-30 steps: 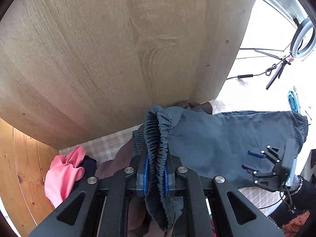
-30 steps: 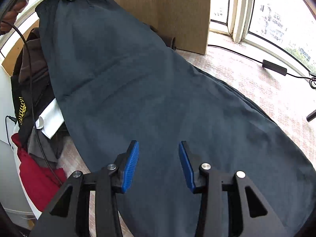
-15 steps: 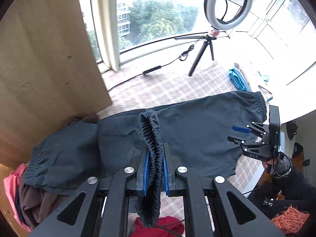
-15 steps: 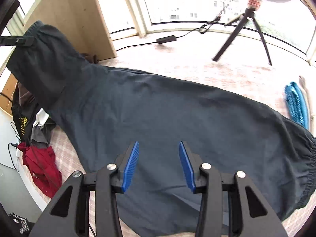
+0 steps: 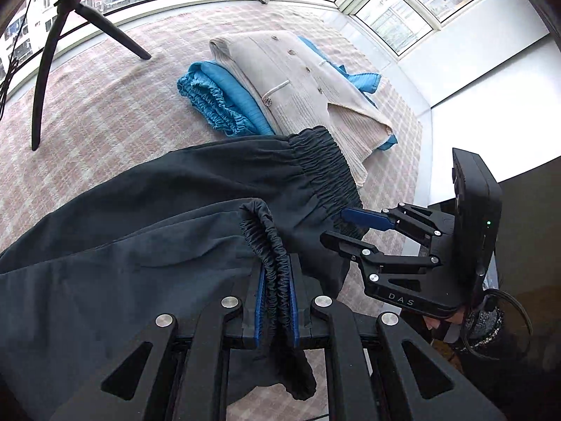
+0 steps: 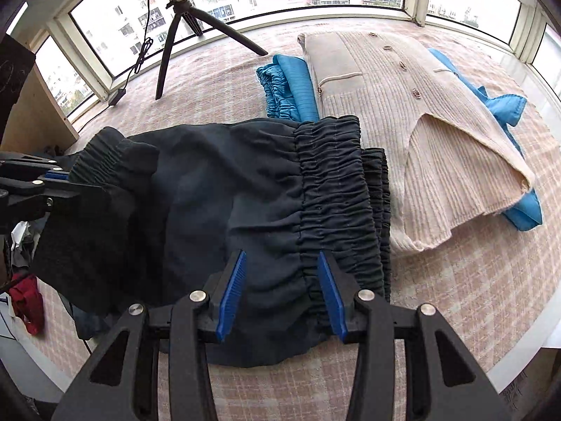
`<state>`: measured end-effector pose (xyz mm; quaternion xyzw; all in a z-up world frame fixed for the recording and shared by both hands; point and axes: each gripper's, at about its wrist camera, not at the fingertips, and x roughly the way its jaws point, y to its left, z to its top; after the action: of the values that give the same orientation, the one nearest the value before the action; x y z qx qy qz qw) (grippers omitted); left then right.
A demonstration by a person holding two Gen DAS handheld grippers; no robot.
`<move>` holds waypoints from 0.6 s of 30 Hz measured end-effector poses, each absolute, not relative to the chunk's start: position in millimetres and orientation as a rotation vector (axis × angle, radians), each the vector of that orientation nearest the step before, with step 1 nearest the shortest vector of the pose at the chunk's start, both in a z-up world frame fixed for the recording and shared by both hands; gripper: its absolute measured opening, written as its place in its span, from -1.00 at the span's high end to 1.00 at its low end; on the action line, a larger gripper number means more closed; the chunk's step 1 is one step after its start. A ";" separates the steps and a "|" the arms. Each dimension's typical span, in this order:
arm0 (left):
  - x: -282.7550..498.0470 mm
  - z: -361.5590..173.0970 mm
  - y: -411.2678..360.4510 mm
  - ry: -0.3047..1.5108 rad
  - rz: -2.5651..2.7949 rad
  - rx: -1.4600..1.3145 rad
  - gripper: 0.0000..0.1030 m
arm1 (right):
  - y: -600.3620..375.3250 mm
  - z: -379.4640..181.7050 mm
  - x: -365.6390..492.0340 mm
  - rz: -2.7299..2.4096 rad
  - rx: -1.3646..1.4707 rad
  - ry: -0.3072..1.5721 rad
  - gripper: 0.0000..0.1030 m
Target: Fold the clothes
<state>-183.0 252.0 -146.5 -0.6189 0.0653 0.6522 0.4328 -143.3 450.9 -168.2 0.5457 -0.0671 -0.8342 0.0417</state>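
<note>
Dark grey trousers lie doubled over on the checked cloth. My left gripper is shut on one elastic cuff and holds it over the waistband end. In the right wrist view the left gripper shows at the left edge with the cuff in it. My right gripper is open and empty, its blue pads either side of the waistband. It also shows in the left wrist view, open beside the waistband.
A folded beige cardigan lies on folded blue clothes just beyond the waistband. A black tripod stands at the back by the windows. A wooden panel and a clothes heap are at the left.
My left gripper has carried the cuff from the wooden panel across to the waistband end, folding the trousers over. My right gripper has moved along the trousers to the waistband, still open.
</note>
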 end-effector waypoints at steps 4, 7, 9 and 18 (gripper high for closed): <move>-174.7 -177.5 272.2 0.250 1.617 -1.643 0.35 | 462.6 -168.2 -142.1 -2.474 1.632 -0.293 0.18; -173.9 -164.7 260.5 0.221 1.647 -1.632 0.32 | 462.5 -164.2 -143.5 -2.378 1.605 -0.360 0.06; -173.8 -141.9 241.0 0.266 1.741 -1.571 0.26 | 455.3 -161.4 -148.8 -2.349 1.601 -0.358 0.04; -168.7 -105.9 24.5 0.206 2.198 -1.648 0.07 | 410.9 -190.5 -202.1 -2.291 1.748 -0.058 -0.01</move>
<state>-168.7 24.5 -105.9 -0.5871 0.0733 0.7830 0.1919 -202.1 410.9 -190.5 0.6014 -0.0199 -0.7882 0.1292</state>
